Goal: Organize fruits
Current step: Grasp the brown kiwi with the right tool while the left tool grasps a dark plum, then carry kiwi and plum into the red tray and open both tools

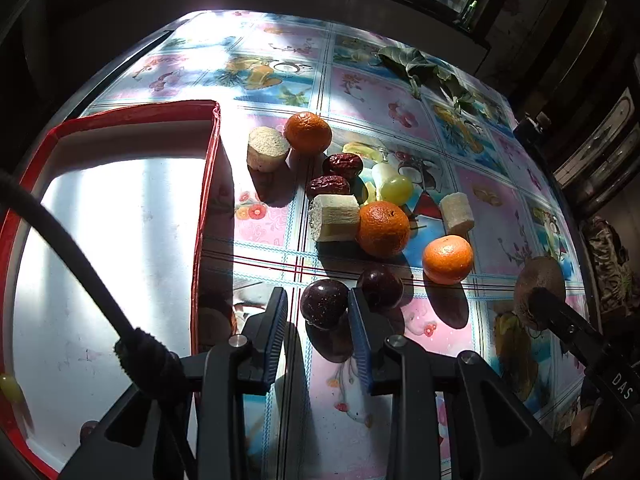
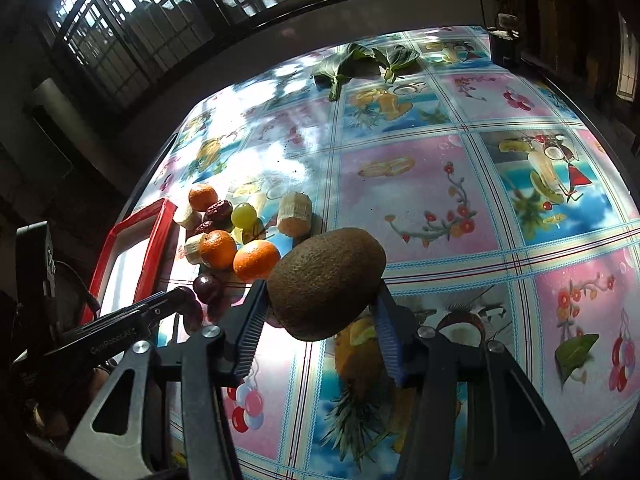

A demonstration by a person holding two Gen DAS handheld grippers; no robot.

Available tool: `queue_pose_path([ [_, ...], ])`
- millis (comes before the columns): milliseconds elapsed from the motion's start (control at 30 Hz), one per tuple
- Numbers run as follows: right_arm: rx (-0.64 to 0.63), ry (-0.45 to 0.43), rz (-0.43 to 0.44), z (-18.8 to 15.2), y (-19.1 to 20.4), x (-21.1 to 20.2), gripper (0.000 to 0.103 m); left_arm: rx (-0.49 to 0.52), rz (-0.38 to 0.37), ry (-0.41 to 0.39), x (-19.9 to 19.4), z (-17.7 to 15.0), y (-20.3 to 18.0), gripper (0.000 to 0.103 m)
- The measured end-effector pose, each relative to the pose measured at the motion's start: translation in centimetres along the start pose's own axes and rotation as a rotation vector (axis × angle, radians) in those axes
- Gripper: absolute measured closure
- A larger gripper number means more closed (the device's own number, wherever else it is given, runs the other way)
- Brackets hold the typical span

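My left gripper (image 1: 318,300) is open around a dark plum (image 1: 324,303) that lies on the table between its fingers; a second plum (image 1: 380,287) lies just right of it. My right gripper (image 2: 320,296) is shut on a brown kiwi (image 2: 326,283), held above the table; the kiwi also shows in the left wrist view (image 1: 539,286). A red tray (image 1: 206,184) with a white floor lies to the left and holds a green grape (image 1: 9,387). Three oranges (image 1: 383,229), red dates (image 1: 343,165), a green grape (image 1: 396,190) and pale cut pieces (image 1: 335,217) lie in a cluster.
Green leaves (image 1: 416,66) lie at the table's far side, also in the right wrist view (image 2: 360,60). The table (image 2: 460,208) has a glossy fruit-print cloth. A black cable (image 1: 80,264) crosses over the tray. A dark post (image 2: 505,36) stands at the far corner.
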State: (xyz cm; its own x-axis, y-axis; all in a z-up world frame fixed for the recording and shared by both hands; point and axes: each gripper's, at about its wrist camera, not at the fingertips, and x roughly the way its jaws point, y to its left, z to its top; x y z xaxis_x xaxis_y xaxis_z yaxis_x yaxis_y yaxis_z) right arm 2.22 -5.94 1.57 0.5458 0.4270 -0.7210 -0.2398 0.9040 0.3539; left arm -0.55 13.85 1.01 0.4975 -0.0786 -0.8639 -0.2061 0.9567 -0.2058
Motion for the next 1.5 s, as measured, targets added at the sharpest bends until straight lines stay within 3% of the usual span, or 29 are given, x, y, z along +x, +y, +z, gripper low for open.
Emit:
queue_pose_path([
  [200,0.016,-0.003,0.006,0.0,-0.4,-0.4,0.05,0.028,0.045,-0.014,0.7,0.2,-0.9,0.073],
  [300,0.022,-0.002,0.0,0.0,-0.7,-0.4,0.05,0.029,0.034,-0.015,0.7,0.4,-0.9,0.08],
  [433,0.028,0.015,0.002,-0.1,-0.8,-0.3,0.05,0.052,0.057,-0.029,0.6,0.0,-1.3,0.08],
  [600,0.018,0.021,0.004,-0.5,-0.3,-0.4,0.05,0.013,0.003,-0.018,0.5,-0.1,-0.4,0.081],
  [1033,-0.024,-0.018,0.012,-1.3,1.5,-2.7,0.05,0.022,-0.012,-0.071,-3.3,-3.0,0.2,0.082],
  [1300,-0.069,0.001,0.04,-2.4,3.7,-2.6,0.05,0.016,0.068,-0.115,-6.5,-3.7,0.8,0.082],
  [1500,-0.106,0.004,0.054,-3.0,5.6,-2.8,0.05,-0.004,0.086,-0.129,-7.7,-4.1,2.0,0.082],
])
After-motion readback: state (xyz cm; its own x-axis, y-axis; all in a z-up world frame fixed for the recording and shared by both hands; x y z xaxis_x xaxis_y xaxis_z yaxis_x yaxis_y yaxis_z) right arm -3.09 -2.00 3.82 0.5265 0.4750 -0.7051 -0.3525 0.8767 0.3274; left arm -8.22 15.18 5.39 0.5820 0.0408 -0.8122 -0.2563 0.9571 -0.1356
